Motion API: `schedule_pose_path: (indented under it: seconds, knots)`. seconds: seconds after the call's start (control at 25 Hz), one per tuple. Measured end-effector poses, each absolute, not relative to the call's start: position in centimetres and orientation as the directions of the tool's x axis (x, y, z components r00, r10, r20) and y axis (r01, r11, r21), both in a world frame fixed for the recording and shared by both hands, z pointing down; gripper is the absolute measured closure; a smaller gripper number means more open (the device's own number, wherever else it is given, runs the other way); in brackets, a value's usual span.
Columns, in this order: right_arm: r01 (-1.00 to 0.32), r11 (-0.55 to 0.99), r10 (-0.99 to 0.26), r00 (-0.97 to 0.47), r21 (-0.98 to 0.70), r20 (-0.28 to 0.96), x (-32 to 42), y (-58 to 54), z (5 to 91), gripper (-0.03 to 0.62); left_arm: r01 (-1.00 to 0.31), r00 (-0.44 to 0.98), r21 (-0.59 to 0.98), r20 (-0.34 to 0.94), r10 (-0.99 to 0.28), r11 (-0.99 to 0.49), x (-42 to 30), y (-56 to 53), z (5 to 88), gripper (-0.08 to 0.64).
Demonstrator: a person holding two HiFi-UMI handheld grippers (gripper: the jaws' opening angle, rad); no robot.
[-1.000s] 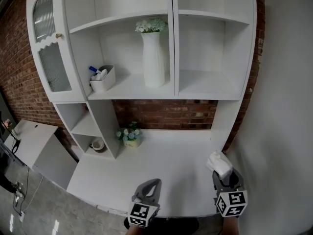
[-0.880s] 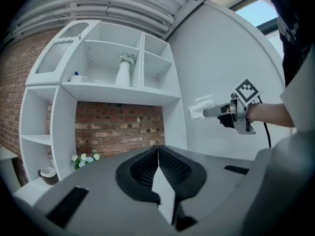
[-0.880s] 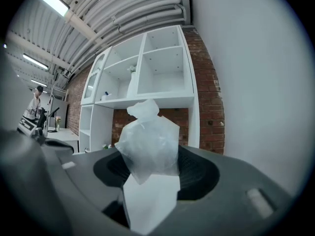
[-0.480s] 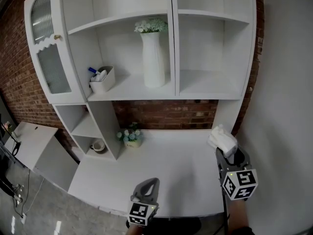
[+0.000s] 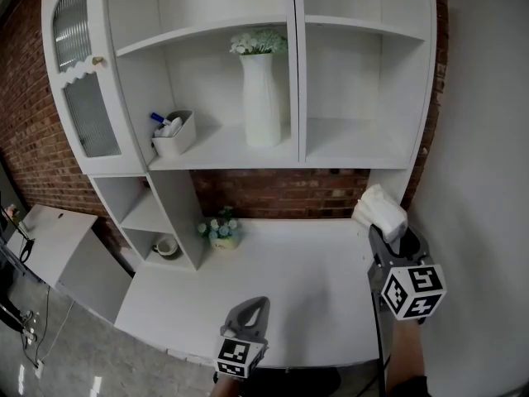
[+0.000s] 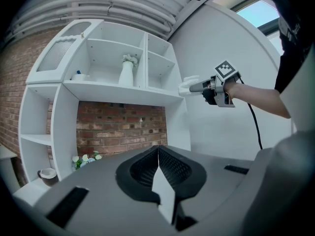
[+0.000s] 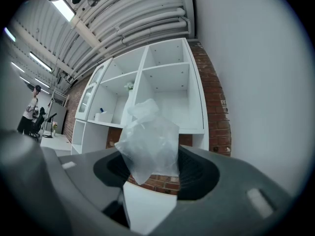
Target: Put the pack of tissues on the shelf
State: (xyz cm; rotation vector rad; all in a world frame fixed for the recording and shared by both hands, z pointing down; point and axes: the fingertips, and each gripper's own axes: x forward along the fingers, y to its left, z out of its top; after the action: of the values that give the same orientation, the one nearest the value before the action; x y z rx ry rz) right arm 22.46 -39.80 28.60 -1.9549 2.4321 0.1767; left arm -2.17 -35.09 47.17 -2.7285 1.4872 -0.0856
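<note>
One tissue pack (image 5: pixel 381 212); one vase (image 5: pixel 261 102)

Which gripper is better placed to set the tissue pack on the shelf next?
Right. The right gripper holds the pack of tissues close by the bare right shelf; the left gripper is shut, empty, low at the desk edge.

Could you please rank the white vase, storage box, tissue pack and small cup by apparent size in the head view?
1. Tall white vase
2. White pack of tissues and white rectangular storage box: alike, the pack nearer the camera
3. Small round cup
</note>
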Motion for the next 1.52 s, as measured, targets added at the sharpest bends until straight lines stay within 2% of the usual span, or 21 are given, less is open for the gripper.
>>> schedule_pose_path:
  seconds: [0.92,1.52]
  knots:
    - [-0.971,0.212,-0.962,-0.228,0.112,-0.151,22.0,-43.7,22.3,0.346,-0.848,0.523,-0.064,0.055,-0.851,-0.526,-3.9,-34.6,48.1,0.548]
    - [-0.969,0.216,-0.961,-0.233,0.122,-0.151,21.7,-47.2,19.4,0.345,-0.856,0.51,-0.066,0.05,-0.859,-0.512,-4.5,-34.7,47.5,0.548]
